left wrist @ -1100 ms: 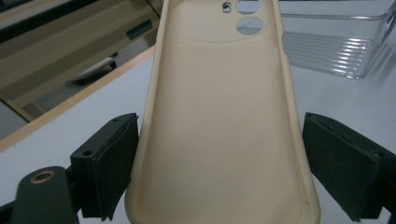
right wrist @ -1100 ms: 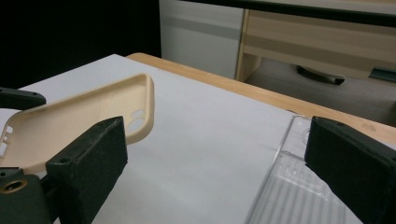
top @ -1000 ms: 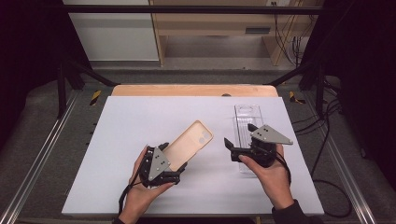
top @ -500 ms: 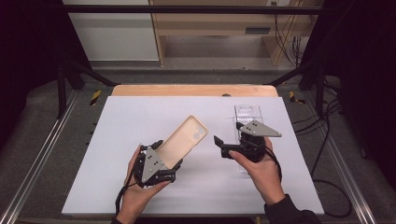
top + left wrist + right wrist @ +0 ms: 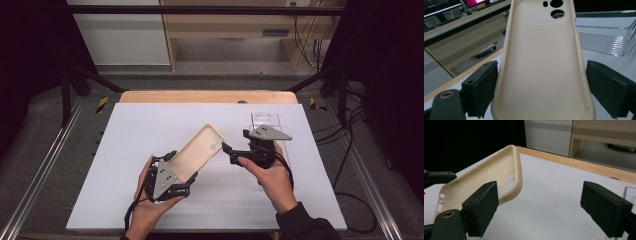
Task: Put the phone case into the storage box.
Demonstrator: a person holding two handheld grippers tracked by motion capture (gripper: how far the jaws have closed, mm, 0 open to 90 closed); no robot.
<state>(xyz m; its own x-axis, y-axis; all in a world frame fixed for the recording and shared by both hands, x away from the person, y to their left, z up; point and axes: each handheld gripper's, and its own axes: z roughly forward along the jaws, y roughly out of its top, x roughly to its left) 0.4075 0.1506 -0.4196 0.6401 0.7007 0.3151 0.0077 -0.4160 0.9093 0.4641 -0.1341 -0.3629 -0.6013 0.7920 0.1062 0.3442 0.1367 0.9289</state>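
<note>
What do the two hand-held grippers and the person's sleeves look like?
Both the left gripper and the right gripper have black bodies, each topped by a grey three-cornered plate with small dark holes. Their jaws are black, blocky pads with a brass-coloured ring at the base. A black cable trails from each gripper. The right forearm wears a dark sleeve.
</note>
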